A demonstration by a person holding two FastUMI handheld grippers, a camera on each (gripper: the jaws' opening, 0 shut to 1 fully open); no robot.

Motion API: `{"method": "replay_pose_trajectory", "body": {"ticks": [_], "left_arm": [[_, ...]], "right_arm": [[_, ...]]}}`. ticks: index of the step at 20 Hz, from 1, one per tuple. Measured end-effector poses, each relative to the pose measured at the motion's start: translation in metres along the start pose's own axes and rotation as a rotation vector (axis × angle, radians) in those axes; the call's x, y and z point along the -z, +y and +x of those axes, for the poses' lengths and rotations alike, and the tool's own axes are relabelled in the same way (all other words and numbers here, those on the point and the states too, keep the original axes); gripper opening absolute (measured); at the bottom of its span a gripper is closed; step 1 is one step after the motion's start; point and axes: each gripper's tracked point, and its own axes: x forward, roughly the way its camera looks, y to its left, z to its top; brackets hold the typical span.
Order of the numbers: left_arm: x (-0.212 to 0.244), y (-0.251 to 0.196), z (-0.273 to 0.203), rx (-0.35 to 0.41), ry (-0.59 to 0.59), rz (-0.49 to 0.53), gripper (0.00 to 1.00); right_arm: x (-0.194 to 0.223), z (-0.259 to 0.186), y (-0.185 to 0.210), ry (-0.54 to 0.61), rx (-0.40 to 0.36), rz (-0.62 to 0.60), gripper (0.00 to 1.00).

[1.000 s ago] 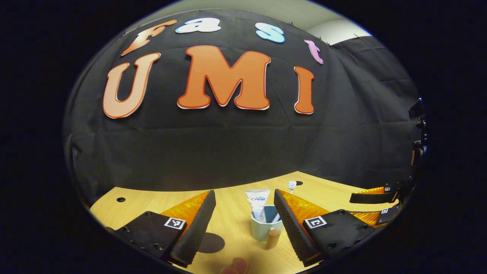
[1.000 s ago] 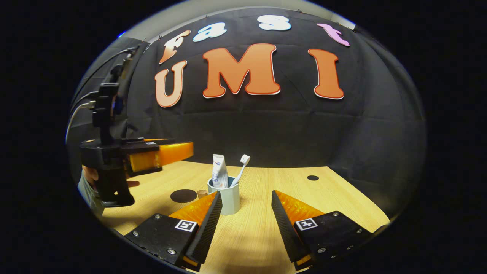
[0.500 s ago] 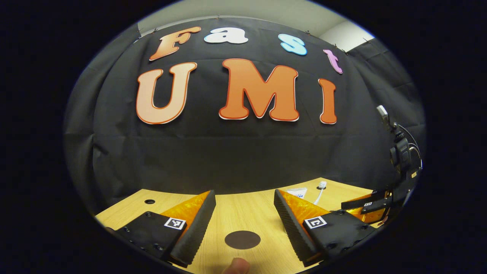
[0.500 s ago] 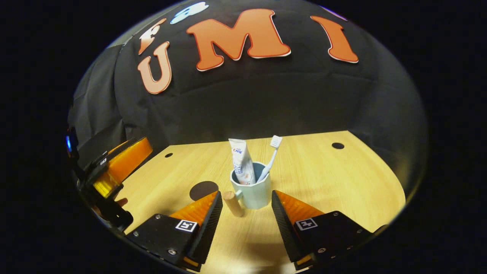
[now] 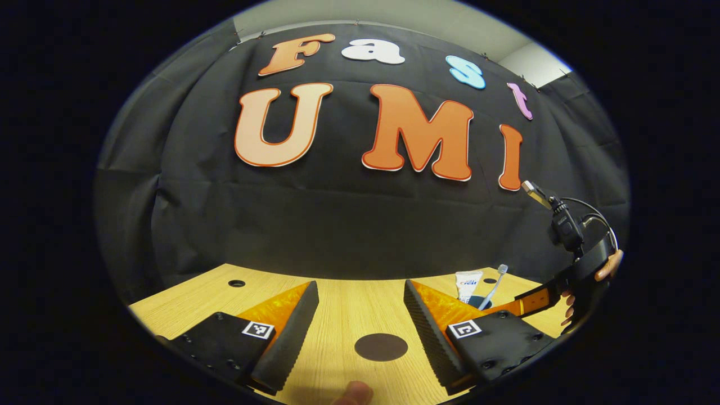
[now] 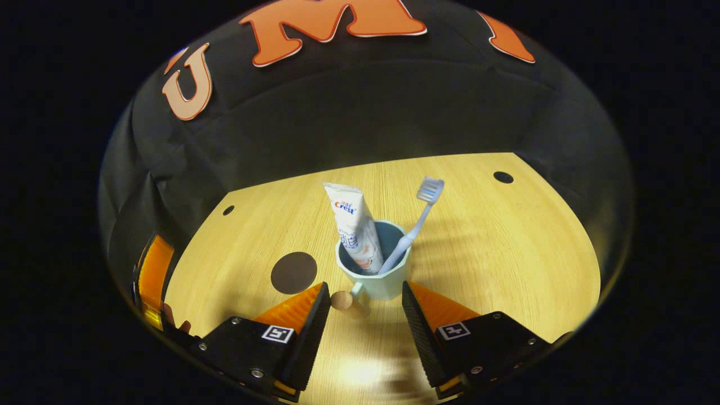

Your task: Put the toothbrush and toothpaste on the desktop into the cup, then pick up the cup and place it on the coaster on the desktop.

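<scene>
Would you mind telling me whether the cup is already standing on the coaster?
No, in the right gripper view the cup stands on the bare desktop, with the dark round coaster lying apart beside it.

Your left claw hangs low over the counter, jaws spread wide and holding nothing. Your right claw tilts downward, jaws equally wide and empty. Your right hand grips its handle, seen at the far edge
</scene>
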Motion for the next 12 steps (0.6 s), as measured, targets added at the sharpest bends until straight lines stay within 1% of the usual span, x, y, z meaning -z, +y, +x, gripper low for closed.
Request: {"method": "replay_pose_trajectory", "body": {"ticks": [5,6,7,8,9,10,11,12], "left_arm": [[-0.001,0.021,-0.005,-0.022,-0.012,-0.013,0.97],[0.000,0.023,-0.005,-0.023,-0.012,-0.019,0.96],[0.002,0.025,-0.005,-0.026,-0.010,-0.023,0.96],[0.006,0.025,-0.004,-0.024,-0.004,-0.029,0.96],[0.008,0.023,-0.003,-0.011,0.003,-0.037,0.96],[0.009,0.024,-0.002,-0.004,0.010,-0.047,0.97],[0.014,0.023,-0.002,-0.001,0.022,-0.053,0.96],[0.017,0.023,-0.002,0.003,0.030,-0.061,0.97]], "right_arm": [[0.009,0.023,0.000,0.083,0.062,-0.052,0.78],[0.009,0.027,-0.001,0.094,0.069,-0.045,0.70],[0.011,0.033,-0.004,0.106,0.080,-0.041,0.78],[0.012,0.037,-0.007,0.117,0.095,-0.046,0.80],[0.016,0.041,-0.011,0.127,0.109,-0.056,0.74],[0.017,0.045,-0.015,0.140,0.122,-0.061,0.76],[0.017,0.046,-0.018,0.149,0.133,-0.060,0.81],[0.017,0.048,-0.018,0.158,0.124,-0.052,0.81]]}}
